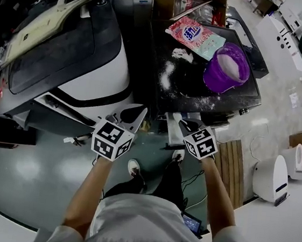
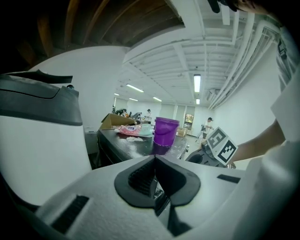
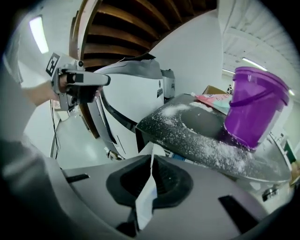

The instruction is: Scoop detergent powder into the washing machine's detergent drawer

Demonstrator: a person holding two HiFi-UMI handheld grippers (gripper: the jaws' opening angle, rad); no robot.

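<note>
Right hand-held gripper (image 3: pixel 152 164) clamps scoop (image 3: pixel 146 197), lengthwise forward.

The dark surface (image 1: pixel 196 80) carries a purple bucket (image 1: pixel 227 68) at 3 o'clock, a detergent bag (image 1: pixel 196 36) at 12, and spilled powder (image 1: pixel 167 75) at 9.

Head view looks steeply down; both gripper views face forward, sharing the purple bucket (image 2: pixel 166 131)

Glossy purple plastic bucket (image 1: pixel 216 79), matt dark tabletop (image 1: pixel 157 49), shiny floor (image 1: pixel 26 168)
</note>
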